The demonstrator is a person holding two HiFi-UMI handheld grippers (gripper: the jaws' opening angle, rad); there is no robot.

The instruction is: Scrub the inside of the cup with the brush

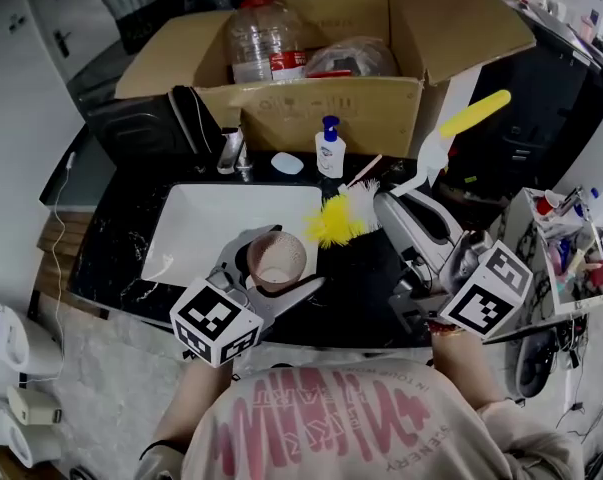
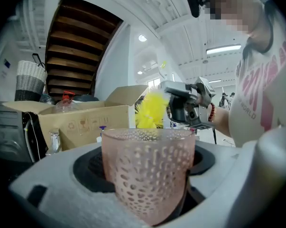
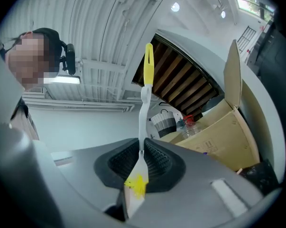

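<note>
cardboard box: open, at the back of the dark counter; clear plastic bottle inside
sink: white, rectangular, in front of the box
right gripper: jaws clamped on the brush, low on the handle near the head
left gripper: jaws closed around the cup, one each side of its wall
brush: white handle with a yellow end that slants up and to the right; yellow-and-white bristle head points down-left, just beside the cup's rim and outside it in the head view
cup: translucent pink, wall covered in small raised dots, straight-sided, upright with mouth up, pale residue at the bottom; held over the sink's front right corner
pump bottle: white with a blue top, stands behind the sink, apart from the cup
</note>
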